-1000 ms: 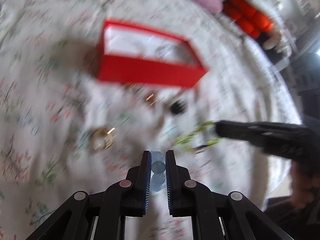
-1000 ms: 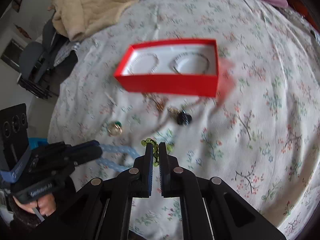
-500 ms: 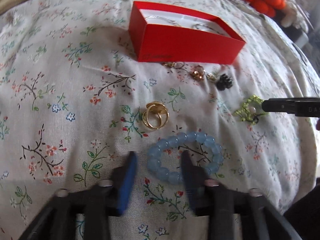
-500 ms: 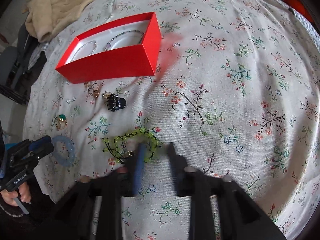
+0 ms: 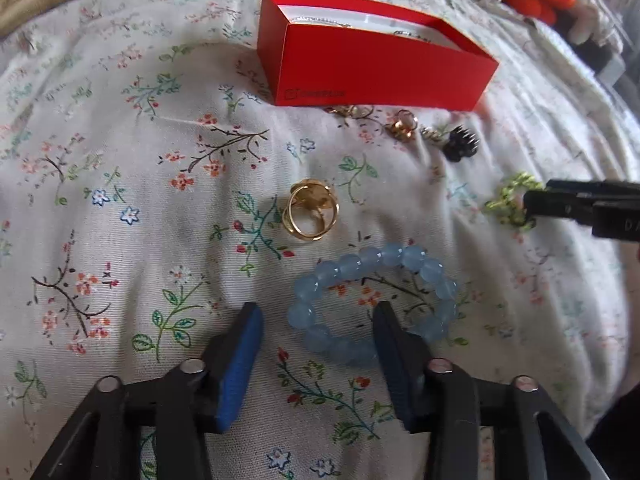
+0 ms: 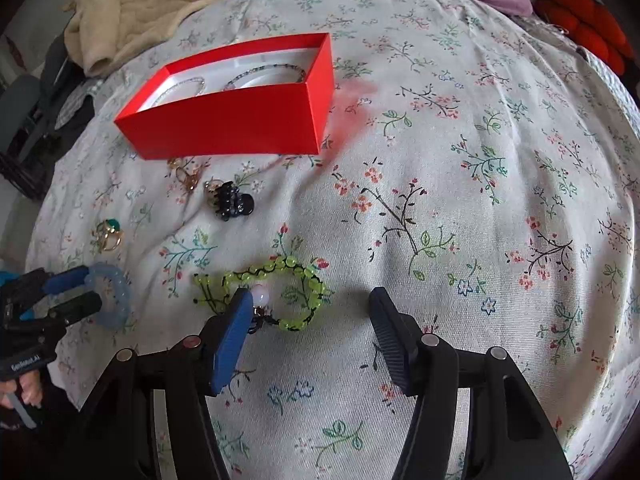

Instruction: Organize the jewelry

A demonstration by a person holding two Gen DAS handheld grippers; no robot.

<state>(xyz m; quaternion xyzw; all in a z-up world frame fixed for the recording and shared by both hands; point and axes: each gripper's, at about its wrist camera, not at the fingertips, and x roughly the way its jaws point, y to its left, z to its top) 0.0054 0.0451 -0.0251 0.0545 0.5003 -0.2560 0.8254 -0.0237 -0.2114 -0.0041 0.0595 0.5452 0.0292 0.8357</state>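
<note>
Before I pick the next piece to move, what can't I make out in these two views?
- Red box, left wrist view: near wall hides most of its contents.
- Green bracelet, left wrist view: right gripper covers its far part.
- Blue bracelet, right wrist view: left gripper hides part.
- Small gold pieces beside the black clip: too small to identify.

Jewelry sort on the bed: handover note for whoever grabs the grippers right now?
Left gripper: holds nothing, jaws closing, its fingers straddle the near side of the blue bead bracelet lying on the bedspread.
Right gripper: holds nothing, jaws opening over the green bead bracelet, also lying flat.
Done: two thin beaded strands already lie in the red box.
Left: both bracelets, the gold ring, the black hair claw and the small gold pieces in front of the box are all still outside it.
</note>
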